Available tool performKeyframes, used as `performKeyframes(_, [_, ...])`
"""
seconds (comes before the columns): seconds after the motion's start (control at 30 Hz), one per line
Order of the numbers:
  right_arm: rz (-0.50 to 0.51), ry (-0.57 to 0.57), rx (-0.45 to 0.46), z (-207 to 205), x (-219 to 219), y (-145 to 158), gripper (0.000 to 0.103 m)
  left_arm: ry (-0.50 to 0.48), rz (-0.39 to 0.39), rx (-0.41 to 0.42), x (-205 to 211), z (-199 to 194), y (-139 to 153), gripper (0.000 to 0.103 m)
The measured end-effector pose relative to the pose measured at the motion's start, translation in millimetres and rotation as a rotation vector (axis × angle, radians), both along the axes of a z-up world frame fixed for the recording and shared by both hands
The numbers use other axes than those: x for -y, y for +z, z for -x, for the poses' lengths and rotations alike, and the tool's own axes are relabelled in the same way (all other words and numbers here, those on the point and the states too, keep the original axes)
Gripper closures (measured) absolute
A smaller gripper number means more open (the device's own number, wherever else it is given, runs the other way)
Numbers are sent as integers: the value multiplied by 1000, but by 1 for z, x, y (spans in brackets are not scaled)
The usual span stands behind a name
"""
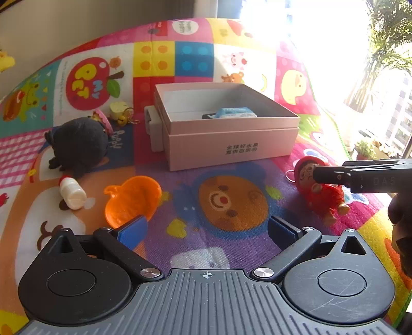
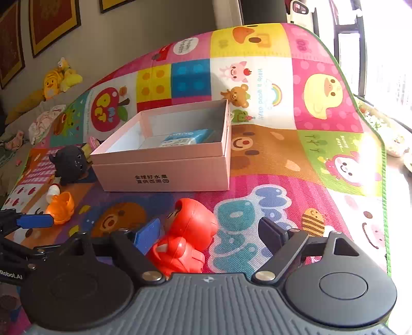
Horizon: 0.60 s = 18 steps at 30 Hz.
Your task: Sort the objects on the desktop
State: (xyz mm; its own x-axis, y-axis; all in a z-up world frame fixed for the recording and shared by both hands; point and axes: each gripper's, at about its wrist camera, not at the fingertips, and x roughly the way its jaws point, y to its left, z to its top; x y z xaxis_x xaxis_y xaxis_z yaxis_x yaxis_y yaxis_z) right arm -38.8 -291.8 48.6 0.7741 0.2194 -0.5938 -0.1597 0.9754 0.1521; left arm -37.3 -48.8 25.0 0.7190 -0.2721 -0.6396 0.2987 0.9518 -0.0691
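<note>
One pink box [image 2: 164,170] holds blue carton [image 2: 189,136]; both tools spread, red doll [image 2: 190,237] between right tool [image 2: 209,235] fingers, unpinched.

Carton [image 2: 189,137] inside box [image 2: 164,172]

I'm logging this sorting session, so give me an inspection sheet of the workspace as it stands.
Surface: colourful play mat, lying flat.
Job's things: open pink box holding a blue pack; red doll, orange cup, white bottle, black plush on the mat.
Clutter: keychain trinkets behind the plush.
Grippers: left gripper open, empty; right gripper open around the doll.
Cables: nothing seen.
Surroundings: framed pictures, yellow plush toys, bright window.
</note>
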Motion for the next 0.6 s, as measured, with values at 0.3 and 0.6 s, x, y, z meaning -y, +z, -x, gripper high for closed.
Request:
performKeyframes(0.3, [40, 166, 38, 35, -33, -2, 1, 199, 4, 12, -42, -8, 12, 1])
performKeyframes(0.6, [130, 83, 62, 39, -34, -15, 0, 215, 41, -50, -38, -50, -2, 1])
